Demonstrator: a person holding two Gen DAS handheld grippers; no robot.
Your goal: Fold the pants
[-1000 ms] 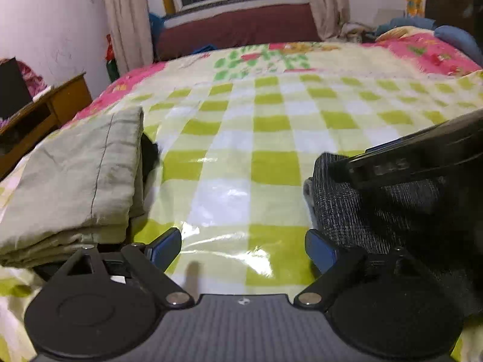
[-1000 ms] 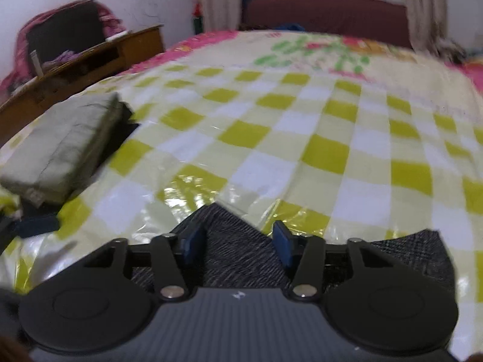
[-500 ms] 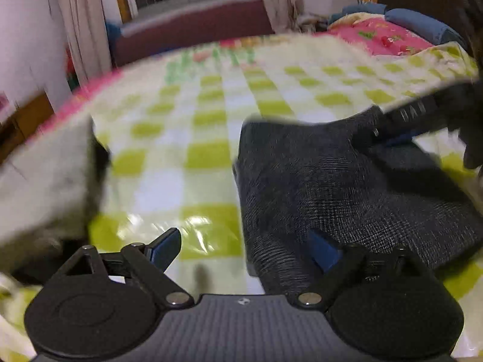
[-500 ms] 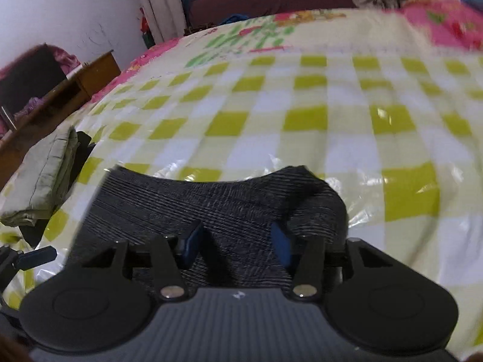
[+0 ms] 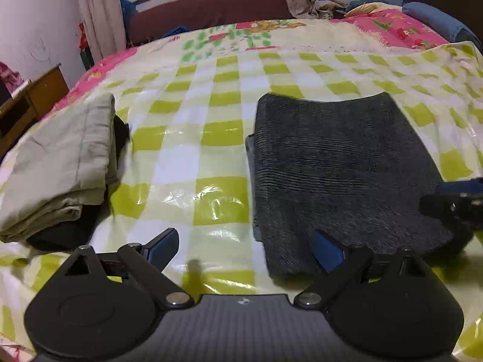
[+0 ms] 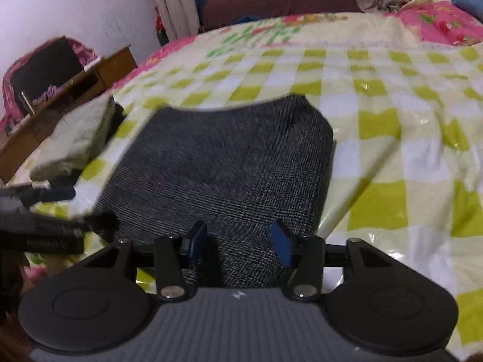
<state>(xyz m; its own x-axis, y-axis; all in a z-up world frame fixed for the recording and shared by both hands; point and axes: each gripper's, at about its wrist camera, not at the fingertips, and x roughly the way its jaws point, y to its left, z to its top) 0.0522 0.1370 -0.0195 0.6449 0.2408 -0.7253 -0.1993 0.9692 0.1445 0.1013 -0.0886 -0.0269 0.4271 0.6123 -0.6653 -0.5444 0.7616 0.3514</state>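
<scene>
**Dark pants folded flat; a last tidy or a move to the pile may remain**

From your left wrist, the dark pants (image 5: 341, 163) lie on the checked sheet (image 5: 187, 163) as a compact, squarish bundle, layers stacked at the left edge. Your left gripper (image 5: 246, 247) is spread wide with nothing between its fingers; its right finger sits over the bundle's near corner without pinching it. A folded beige garment (image 5: 60, 163) rests well apart to the left, on something dark. Your right gripper (image 5: 452, 199) pokes in at the bundle's right edge.

From your right wrist, the pants (image 6: 223, 163) fill the middle of the view, smooth, with a curved far edge. Your right gripper (image 6: 238, 242) is opening, its fingers standing over the near cloth and not clamping it. The beige pile (image 6: 78, 132) lies just beyond the bundle's left side.

The folding looks essentially done. What is left, I judge, is squaring the edges or setting the bundle by the pile.
</scene>
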